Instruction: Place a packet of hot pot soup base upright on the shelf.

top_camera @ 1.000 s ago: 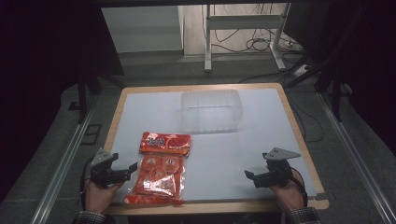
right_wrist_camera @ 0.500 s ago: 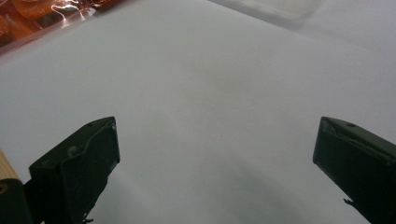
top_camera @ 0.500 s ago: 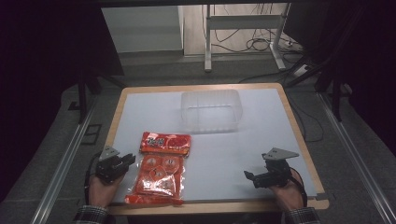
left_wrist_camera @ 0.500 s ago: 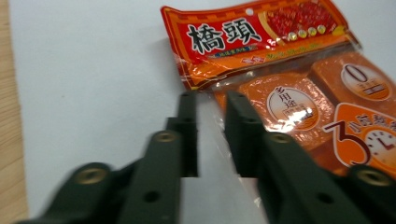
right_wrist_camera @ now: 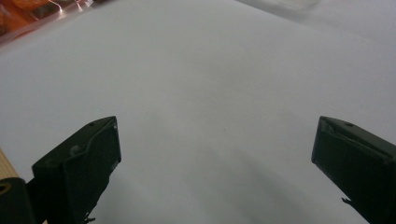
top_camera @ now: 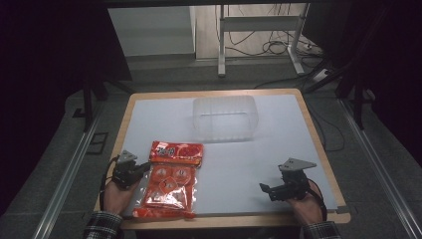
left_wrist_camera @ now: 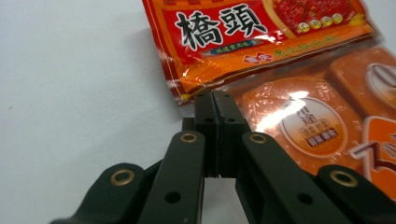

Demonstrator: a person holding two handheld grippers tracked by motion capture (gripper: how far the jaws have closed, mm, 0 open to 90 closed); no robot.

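Note:
Two snack packets lie overlapping at the table's front left: a red packet (top_camera: 176, 152) (left_wrist_camera: 261, 28) with large printed characters, and below it an orange packet (top_camera: 166, 191) (left_wrist_camera: 303, 126) with clear film over orange blocks. My left gripper (top_camera: 144, 169) (left_wrist_camera: 212, 95) has just been closing and is shut, its pads pressed flat together. Its tips sit at the orange packet's upper left corner, just under the red packet's edge, and I see nothing between the pads. My right gripper (top_camera: 263, 189) (right_wrist_camera: 212, 154) rests at the front right, open wide over bare white surface.
A clear plastic container (top_camera: 224, 118) stands at the back middle of the white table (top_camera: 278, 144). The table has a wooden rim, with metal rails on the floor at either side. A corner of the orange packet (right_wrist_camera: 28, 18) shows in the right gripper view.
The left gripper's jaws went from wide open to shut, and the hand slid right and slightly away from me, up to the packets' left edge. The right hand stayed put.

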